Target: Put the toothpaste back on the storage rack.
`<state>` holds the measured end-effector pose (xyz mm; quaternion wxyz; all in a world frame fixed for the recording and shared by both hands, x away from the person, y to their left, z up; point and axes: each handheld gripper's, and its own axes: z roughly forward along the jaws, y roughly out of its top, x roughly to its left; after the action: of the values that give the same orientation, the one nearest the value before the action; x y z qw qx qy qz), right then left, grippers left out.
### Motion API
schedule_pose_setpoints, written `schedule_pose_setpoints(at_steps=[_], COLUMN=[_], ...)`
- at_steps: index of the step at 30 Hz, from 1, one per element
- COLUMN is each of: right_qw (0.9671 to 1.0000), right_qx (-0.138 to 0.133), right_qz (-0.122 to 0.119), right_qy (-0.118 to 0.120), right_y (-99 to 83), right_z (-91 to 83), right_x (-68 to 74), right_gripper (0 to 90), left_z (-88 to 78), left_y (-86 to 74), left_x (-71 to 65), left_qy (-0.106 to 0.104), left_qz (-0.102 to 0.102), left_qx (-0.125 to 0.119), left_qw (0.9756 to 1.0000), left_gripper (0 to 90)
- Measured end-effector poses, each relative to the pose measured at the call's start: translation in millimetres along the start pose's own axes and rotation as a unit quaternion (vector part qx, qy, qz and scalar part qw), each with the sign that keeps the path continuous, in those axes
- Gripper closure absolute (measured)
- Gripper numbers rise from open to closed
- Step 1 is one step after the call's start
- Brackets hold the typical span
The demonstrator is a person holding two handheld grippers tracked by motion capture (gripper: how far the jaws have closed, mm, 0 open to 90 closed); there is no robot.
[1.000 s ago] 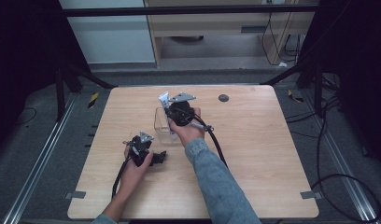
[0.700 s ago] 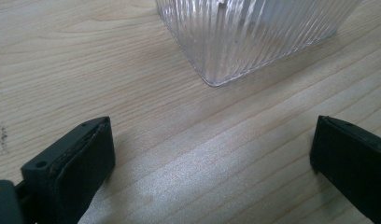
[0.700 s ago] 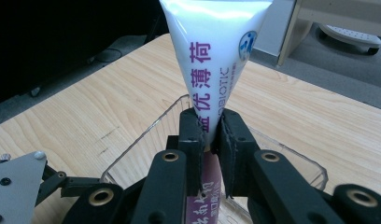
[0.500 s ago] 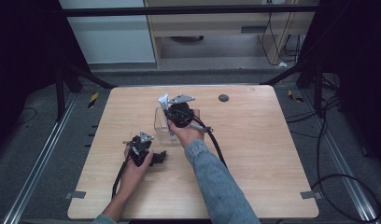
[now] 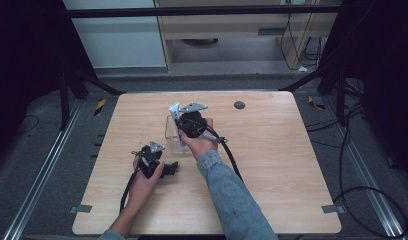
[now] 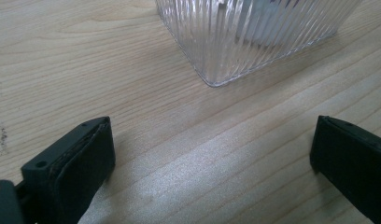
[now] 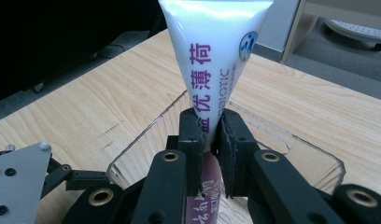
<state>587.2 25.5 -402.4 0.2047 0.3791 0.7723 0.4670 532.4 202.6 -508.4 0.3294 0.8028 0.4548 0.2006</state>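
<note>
The right tool (image 7: 209,135) is clamped tight on a white tube (image 7: 212,56) with purple lettering, jaws pinching it at its narrow part, wide sealed end fanning out beyond the pads. That grip low on the taper makes sense: the flat, thin part gives the pads something to bite, and the tube stands out straight from the jaws, so it can be steered end-first. Below and around the jaws sits the clear box (image 7: 291,140), its rim circling the tool, so the tube hangs right over the opening, if not already partly inside; I'd judge this as a drop into the box or a lift out of it, and the pictures don't settle which.

From above, the right tool (image 5: 192,122) sits over the box (image 5: 173,135) near the middle of the desk (image 5: 272,165), the hand tipped down on it.

The left tool (image 6: 212,154) rests low over the desk, jaws spread wide, nothing between them. The ribbed corner of the box (image 6: 235,42) lies just ahead of it, apart from both pads. It looks parked there, near enough to steady the box if it slides.
</note>
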Motion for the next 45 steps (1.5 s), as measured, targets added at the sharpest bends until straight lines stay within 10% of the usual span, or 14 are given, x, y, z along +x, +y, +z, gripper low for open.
schedule_pose_setpoints(at_steps=[45], right_qw=[0.9993], right_qx=[0.035], right_qz=[-0.006], right_qy=[-0.009], right_y=[17.6], right_z=[28.9], right_x=[10.6], right_gripper=[79.0], left_z=[0.5], left_y=[0.3], left_x=[0.0], left_qy=[-0.001], left_qz=[0.0], left_qx=[0.0], left_qw=[1.0], left_gripper=[0.0])
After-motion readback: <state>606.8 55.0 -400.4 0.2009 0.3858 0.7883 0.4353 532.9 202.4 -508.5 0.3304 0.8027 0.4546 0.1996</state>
